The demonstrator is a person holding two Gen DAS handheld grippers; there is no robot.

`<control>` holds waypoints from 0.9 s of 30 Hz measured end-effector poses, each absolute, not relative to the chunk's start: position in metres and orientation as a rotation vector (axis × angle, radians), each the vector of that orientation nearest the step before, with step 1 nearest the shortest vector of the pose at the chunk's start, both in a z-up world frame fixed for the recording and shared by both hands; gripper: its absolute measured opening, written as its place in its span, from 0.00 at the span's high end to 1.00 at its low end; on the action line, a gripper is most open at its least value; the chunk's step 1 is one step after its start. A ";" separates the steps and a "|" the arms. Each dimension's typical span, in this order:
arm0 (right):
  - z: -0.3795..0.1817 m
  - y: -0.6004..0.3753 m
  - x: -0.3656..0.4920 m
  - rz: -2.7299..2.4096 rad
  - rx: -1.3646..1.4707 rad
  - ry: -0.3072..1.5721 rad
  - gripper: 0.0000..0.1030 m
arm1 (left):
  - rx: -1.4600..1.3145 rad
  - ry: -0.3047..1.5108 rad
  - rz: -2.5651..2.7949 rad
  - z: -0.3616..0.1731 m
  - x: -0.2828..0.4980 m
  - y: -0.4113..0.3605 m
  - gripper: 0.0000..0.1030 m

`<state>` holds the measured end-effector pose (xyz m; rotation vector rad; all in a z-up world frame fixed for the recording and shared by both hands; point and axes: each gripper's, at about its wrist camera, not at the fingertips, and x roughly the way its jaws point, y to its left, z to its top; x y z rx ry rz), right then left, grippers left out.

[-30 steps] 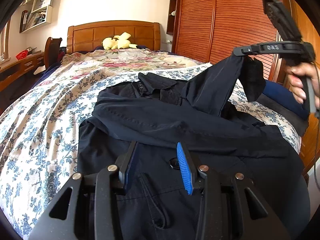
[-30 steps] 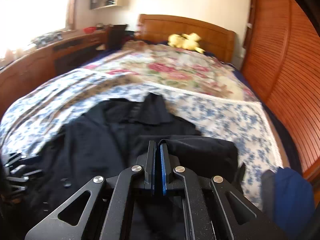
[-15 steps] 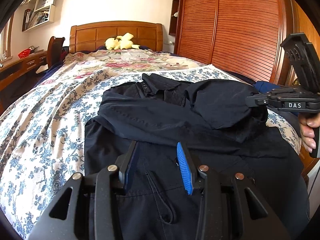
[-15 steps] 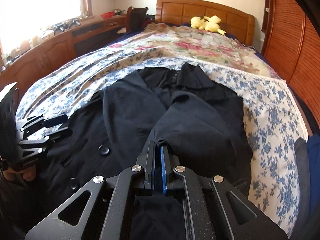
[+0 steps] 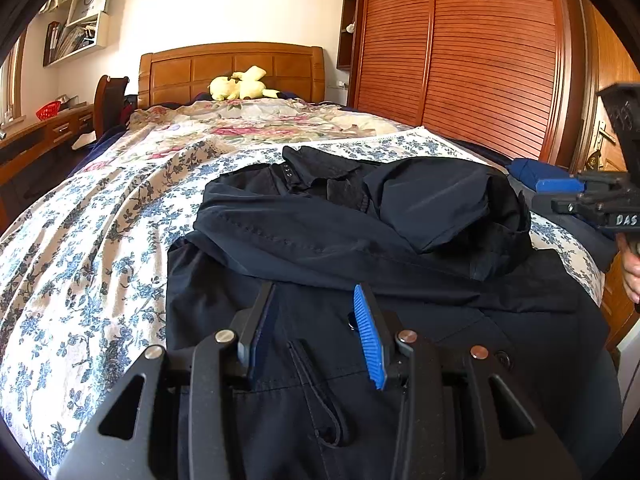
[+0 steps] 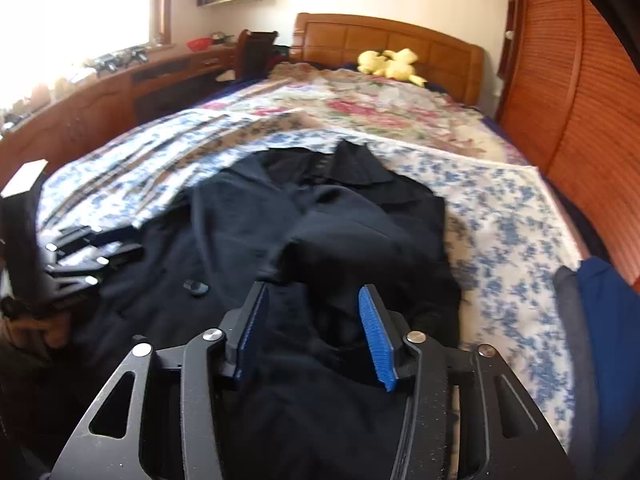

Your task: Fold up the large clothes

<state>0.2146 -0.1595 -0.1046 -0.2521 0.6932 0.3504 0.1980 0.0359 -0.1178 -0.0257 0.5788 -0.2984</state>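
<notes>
A large black coat (image 5: 340, 248) lies flat on the bed, collar toward the headboard, both sleeves folded across its chest. It also shows in the right wrist view (image 6: 320, 240). My left gripper (image 5: 316, 332) is open and empty, low over the coat's lower front by a button. My right gripper (image 6: 316, 336) is open and empty, just behind the folded right sleeve (image 6: 352, 248). In the left wrist view the right gripper (image 5: 560, 196) hovers at the coat's right edge. In the right wrist view the left gripper (image 6: 120, 246) is at the far left.
The bed has a blue floral cover (image 5: 80, 248) and a wooden headboard (image 5: 232, 68) with a yellow plush toy (image 5: 240, 86). A wooden wardrobe (image 5: 480, 60) stands along the right. A desk (image 6: 120, 92) runs along the left. Folded blue and grey clothes (image 6: 600, 340) lie at the bed's right edge.
My right gripper lowered the right sleeve onto the coat's chest, opened and let it go, then drew back. My left gripper stayed open in place.
</notes>
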 end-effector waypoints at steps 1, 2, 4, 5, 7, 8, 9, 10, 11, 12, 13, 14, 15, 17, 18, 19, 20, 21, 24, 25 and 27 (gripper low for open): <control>-0.107 -0.163 0.216 0.340 -0.252 0.700 0.48 | -0.023 0.578 -0.298 -0.118 0.198 0.035 0.63; -0.111 -0.168 0.216 0.333 -0.250 0.709 0.48 | -0.021 0.578 -0.298 -0.118 0.197 0.034 0.63; -0.116 -0.173 0.215 0.334 -0.252 0.707 0.47 | -0.016 0.577 -0.299 -0.118 0.196 0.033 0.63; -0.120 -0.176 0.216 0.324 -0.256 0.712 0.47 | -0.013 0.577 -0.299 -0.118 0.196 0.032 0.63; -0.126 -0.181 0.219 0.317 -0.244 0.727 0.46 | -0.008 0.578 -0.299 -0.119 0.196 0.031 0.63; -0.129 -0.184 0.221 0.313 -0.237 0.736 0.45 | -0.007 0.579 -0.298 -0.120 0.196 0.032 0.63; -0.132 -0.186 0.223 0.307 -0.232 0.744 0.45 | -0.007 0.579 -0.298 -0.120 0.196 0.031 0.63; -0.136 -0.188 0.226 0.303 -0.223 0.755 0.44 | -0.006 0.579 -0.296 -0.120 0.196 0.031 0.63; -0.139 -0.191 0.228 0.304 -0.213 0.765 0.43 | -0.006 0.580 -0.295 -0.120 0.196 0.031 0.63; -0.142 -0.193 0.230 0.306 -0.201 0.777 0.43 | -0.007 0.580 -0.295 -0.120 0.196 0.032 0.63; -0.145 -0.195 0.232 0.307 -0.192 0.790 0.42 | -0.008 0.580 -0.294 -0.121 0.196 0.033 0.63; -0.147 -0.195 0.233 0.305 -0.188 0.798 0.41 | -0.010 0.580 -0.293 -0.121 0.196 0.033 0.63; -0.151 -0.196 0.235 0.305 -0.183 0.808 0.40 | -0.010 0.579 -0.293 -0.121 0.196 0.033 0.63; -0.157 -0.195 0.238 0.306 -0.179 0.822 0.38 | -0.009 0.579 -0.294 -0.121 0.197 0.033 0.63; -0.160 -0.195 0.240 0.306 -0.175 0.829 0.38 | -0.009 0.579 -0.294 -0.120 0.197 0.033 0.63; -0.162 -0.194 0.242 0.307 -0.170 0.836 0.37 | -0.009 0.579 -0.294 -0.120 0.197 0.034 0.63; -0.164 -0.193 0.245 0.305 -0.165 0.840 0.37 | -0.008 0.579 -0.295 -0.120 0.197 0.034 0.63; -0.165 -0.192 0.247 0.302 -0.162 0.840 0.37 | -0.009 0.579 -0.294 -0.120 0.197 0.033 0.63; -0.170 -0.190 0.258 0.294 -0.143 0.857 0.37 | -0.010 0.580 -0.293 -0.121 0.197 0.034 0.63; -0.172 -0.189 0.261 0.290 -0.147 0.864 0.37 | -0.010 0.580 -0.292 -0.120 0.197 0.034 0.63; -0.177 -0.186 0.268 0.277 -0.174 0.877 0.37 | -0.012 0.579 -0.292 -0.119 0.197 0.035 0.63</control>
